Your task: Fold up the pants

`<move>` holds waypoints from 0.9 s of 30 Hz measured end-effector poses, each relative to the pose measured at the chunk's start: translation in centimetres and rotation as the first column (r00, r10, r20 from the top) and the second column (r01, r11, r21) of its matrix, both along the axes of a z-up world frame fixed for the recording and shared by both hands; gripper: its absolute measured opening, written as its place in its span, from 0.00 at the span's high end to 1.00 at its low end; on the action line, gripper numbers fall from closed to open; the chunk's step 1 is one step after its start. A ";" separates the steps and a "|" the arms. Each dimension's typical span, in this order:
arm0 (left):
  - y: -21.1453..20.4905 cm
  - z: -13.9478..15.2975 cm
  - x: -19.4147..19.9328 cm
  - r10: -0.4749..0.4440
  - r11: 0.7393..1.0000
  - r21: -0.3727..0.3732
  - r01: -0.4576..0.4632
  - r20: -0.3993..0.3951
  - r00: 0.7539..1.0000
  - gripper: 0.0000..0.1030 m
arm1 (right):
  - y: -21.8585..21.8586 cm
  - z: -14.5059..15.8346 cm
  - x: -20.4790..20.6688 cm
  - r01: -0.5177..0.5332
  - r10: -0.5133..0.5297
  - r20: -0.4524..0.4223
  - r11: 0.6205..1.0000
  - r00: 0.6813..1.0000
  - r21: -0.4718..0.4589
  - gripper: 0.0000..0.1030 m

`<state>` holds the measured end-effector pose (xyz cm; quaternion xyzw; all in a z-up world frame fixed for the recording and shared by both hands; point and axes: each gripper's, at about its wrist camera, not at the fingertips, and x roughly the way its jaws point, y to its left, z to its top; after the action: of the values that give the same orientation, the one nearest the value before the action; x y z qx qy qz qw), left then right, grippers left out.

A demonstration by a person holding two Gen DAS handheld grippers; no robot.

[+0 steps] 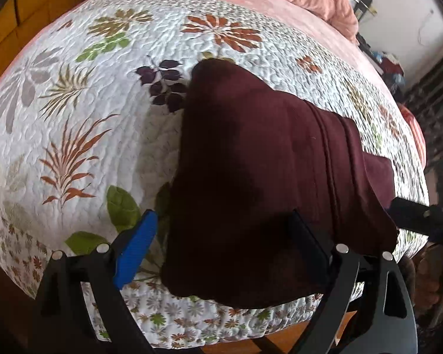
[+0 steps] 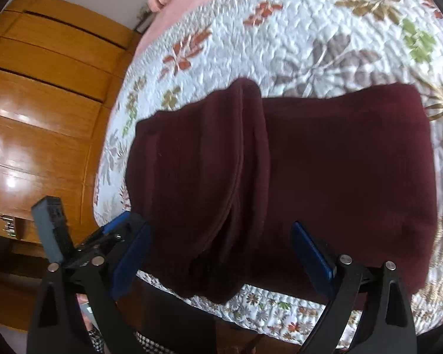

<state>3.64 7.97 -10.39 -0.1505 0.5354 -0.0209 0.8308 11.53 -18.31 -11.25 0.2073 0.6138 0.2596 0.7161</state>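
1. The left tool (image 1: 221, 247) is spread wide, its fingers either side of the pants' (image 1: 260, 177) near edge.
2. The right tool (image 2: 221, 253) is spread likewise.
3. The maroon pants lie folded near the quilt's (image 1: 103, 94) near edge on the bed.

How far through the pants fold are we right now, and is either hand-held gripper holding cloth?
Done: the maroon pants lie on the floral quilt as a compact folded stack, with layered edges showing. In hand: nothing. The left hand-held gripper and right hand-held gripper are both open, jaws spread either side of the near edge that overhangs the bed. Left: perhaps a final tidy-up of that edge.
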 end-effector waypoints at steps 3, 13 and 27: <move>0.9 0.1 -0.4 0.026 0.999 -0.026 -0.026 0.001 1.000 0.13 | 0.9 -1.4 0.1 -0.015 0.015 -0.031 1.000 0.999 -0.013 0.08; 2.6 -0.1 -1.0 0.098 0.990 -0.100 -0.100 -0.023 0.995 0.13 | 2.0 -1.3 -1.3 -0.041 0.038 0.036 0.995 0.999 0.088 0.77; -0.6 2.5 -0.6 0.028 0.991 -0.131 -0.024 0.025 0.999 0.12 | -2.0 6.0 -1.9 -0.039 0.015 0.217 0.993 0.976 0.107 0.79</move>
<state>3.09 7.36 -7.89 -0.2114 0.5197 -0.0472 0.8265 9.61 -20.34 -5.23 0.2090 0.5197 0.3238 0.7625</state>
